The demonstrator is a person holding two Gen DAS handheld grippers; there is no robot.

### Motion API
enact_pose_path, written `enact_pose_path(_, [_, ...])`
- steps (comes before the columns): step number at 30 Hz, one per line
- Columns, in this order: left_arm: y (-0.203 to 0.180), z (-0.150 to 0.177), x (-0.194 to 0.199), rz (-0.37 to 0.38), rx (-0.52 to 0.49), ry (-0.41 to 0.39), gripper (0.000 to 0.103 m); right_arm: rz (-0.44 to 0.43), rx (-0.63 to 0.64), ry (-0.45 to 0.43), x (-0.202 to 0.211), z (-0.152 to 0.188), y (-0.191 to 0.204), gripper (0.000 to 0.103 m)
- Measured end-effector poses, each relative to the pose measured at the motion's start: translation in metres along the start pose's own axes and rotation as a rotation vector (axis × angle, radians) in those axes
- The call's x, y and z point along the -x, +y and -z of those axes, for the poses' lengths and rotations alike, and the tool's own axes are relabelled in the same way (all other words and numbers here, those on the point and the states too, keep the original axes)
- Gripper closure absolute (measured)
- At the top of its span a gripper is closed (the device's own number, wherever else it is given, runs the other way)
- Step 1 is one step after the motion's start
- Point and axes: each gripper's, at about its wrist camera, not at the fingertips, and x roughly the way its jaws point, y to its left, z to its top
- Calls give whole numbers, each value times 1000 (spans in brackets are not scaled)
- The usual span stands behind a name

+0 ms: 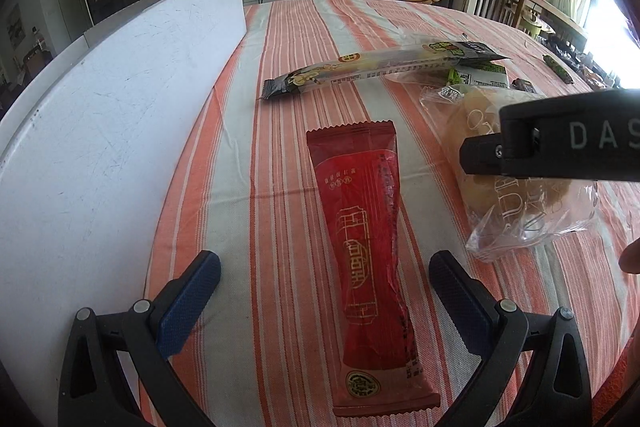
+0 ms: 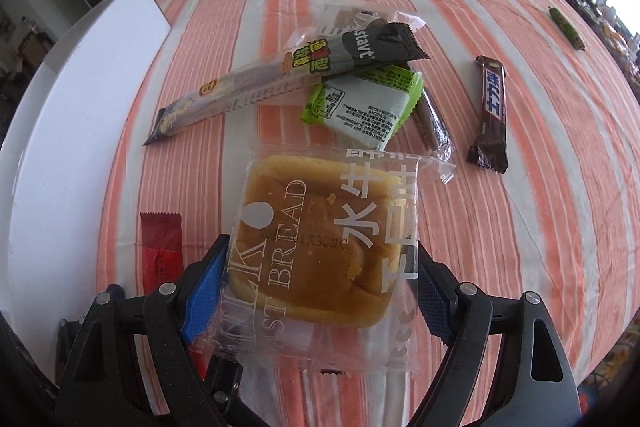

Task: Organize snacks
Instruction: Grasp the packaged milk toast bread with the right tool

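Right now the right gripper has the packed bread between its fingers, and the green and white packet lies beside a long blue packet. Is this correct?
Not quite. The long packet resting against the green and white packet is grey and black, not blue, as the right wrist view shows. The bread is indeed between the right gripper's fingers.

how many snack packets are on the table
7: bread at the right gripper, red packet left, long grey packet, green packet and clear packet piled behind, brown bar right, small green one far right. More may be hidden.
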Motion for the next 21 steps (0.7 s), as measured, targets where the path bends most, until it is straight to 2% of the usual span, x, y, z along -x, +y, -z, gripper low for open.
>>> enact_pose_path(4, [0, 0, 0, 0, 0, 0, 0, -4, 54, -69, 36, 15, -21, 29])
enact_pose_path(8, [0, 0, 0, 0, -1, 0, 0, 55, 54, -160, 73, 42, -54, 28])
enact_pose_path(10, [0, 0, 0, 1, -1, 0, 0, 92, 27, -153, 70, 57, -68, 28])
enact_pose_path(14, [0, 0, 0, 1, -1, 0, 0, 106, -27, -96, 36, 75, -84, 26])
enact_pose_path(16, [0, 0, 0, 1, -1, -1, 0, 112, -41, -131, 33, 79, -85, 24])
enact_pose_path(18, [0, 0, 0, 1, -1, 0, 0, 120, -50, -129, 28, 79, -84, 22])
enact_pose_path(20, [0, 0, -1, 1, -1, 0, 0, 124, -48, -118, 21, 82, -86, 15])
enact_pose_path(21, [0, 0, -1, 1, -1, -1, 0, 142, -20, -148, 20, 87, -83, 14])
